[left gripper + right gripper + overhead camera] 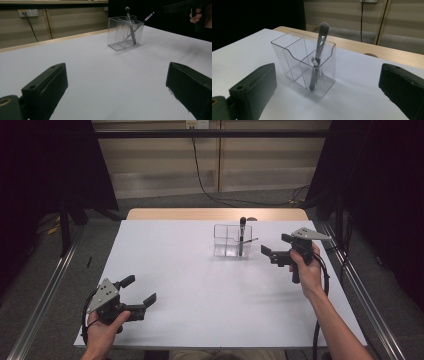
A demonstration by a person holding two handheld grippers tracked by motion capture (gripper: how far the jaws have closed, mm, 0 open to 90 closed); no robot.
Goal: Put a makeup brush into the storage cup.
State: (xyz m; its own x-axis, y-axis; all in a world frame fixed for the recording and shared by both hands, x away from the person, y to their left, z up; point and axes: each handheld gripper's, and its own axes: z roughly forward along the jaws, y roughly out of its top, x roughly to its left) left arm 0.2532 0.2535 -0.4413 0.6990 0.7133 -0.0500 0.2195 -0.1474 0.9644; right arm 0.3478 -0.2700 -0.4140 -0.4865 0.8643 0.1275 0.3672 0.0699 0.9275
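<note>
Starting on the left, your left gripper [136,296] sits low over the near left corner of the white table [200,290], jaws spread wide with nothing between them. From the left gripper view the jaws frame bare tabletop, and the clear organizer [125,32] is way off toward the far side, well apart from that hand.

Moving across, the clear organizer [232,240] stands upright on the far middle-right part of the table, near the wooden edge [215,214]. In the right gripper view you can see it's split into compartments, and the makeup brush [318,55] stands in the end compartment nearest that camera, dark handle down and bristles up, leaning only slightly. There's a second, thinner tool [148,17] leaning in the same compartment, probably a small liner brush, but it's too thin to say for sure.

Over on the right, your right gripper [274,247] is held just beside the organizer, on its right, not touching it. Its jaws are wide apart too and empty, pointed at the organizer.
</note>
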